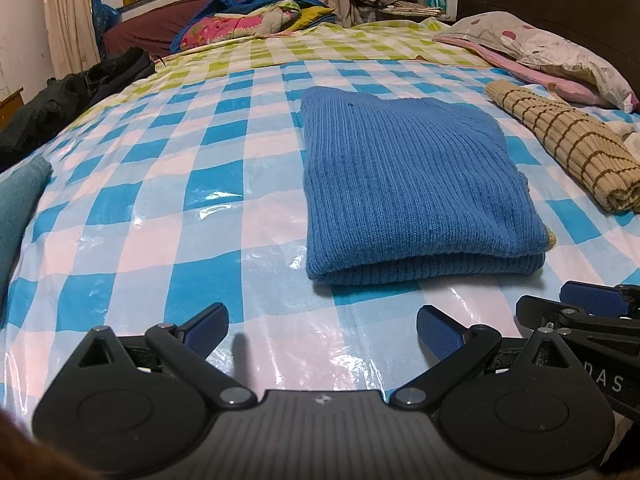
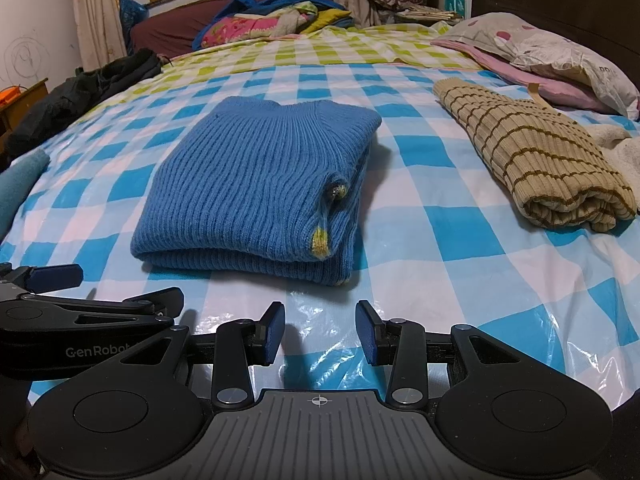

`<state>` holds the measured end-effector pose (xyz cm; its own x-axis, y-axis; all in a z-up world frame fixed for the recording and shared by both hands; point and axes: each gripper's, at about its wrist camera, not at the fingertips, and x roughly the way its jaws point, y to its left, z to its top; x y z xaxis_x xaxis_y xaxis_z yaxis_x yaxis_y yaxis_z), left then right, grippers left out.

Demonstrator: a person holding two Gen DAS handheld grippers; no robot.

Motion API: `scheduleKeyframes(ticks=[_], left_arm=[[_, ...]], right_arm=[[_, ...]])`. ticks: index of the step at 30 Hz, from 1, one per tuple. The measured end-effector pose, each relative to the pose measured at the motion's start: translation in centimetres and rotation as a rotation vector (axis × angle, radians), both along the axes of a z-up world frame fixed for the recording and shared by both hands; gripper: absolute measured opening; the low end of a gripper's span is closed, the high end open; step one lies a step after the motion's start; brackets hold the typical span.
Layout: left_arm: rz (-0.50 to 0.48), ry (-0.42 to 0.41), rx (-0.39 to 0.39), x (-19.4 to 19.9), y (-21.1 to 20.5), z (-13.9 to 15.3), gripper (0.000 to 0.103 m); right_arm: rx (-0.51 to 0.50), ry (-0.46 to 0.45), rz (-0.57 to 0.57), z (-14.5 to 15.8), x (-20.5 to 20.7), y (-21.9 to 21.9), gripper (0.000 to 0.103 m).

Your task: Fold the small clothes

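Checked plastic sheeting [image 1: 168,184] covers the bed, a slick, flat surface for folding. Above its near edge, the left gripper [image 1: 322,330] gapes wide and the right gripper [image 2: 320,334] stands partly open, both empty. Just ahead lies the blue knit sweater [image 2: 256,184], apparently folded and released, with the striped beige garment [image 2: 532,160] set aside to the right.

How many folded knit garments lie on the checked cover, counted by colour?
Blue: 1, the folded blue ribbed knit sweater.
Beige with brown stripes: 1, the folded beige striped knit garment.
Total: 2.
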<state>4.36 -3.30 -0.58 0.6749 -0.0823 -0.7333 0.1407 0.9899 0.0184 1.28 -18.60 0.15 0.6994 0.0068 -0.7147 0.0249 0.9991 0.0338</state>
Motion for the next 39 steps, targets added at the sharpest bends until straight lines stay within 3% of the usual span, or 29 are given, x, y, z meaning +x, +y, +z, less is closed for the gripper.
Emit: scheduleKeyframes(ticks=[39], left_arm=[[0.004, 0.002, 0.007, 0.05, -0.05, -0.1, 0.103]], right_arm=[[0.001, 0.002, -0.003, -0.12, 0.02, -0.11, 0.039]])
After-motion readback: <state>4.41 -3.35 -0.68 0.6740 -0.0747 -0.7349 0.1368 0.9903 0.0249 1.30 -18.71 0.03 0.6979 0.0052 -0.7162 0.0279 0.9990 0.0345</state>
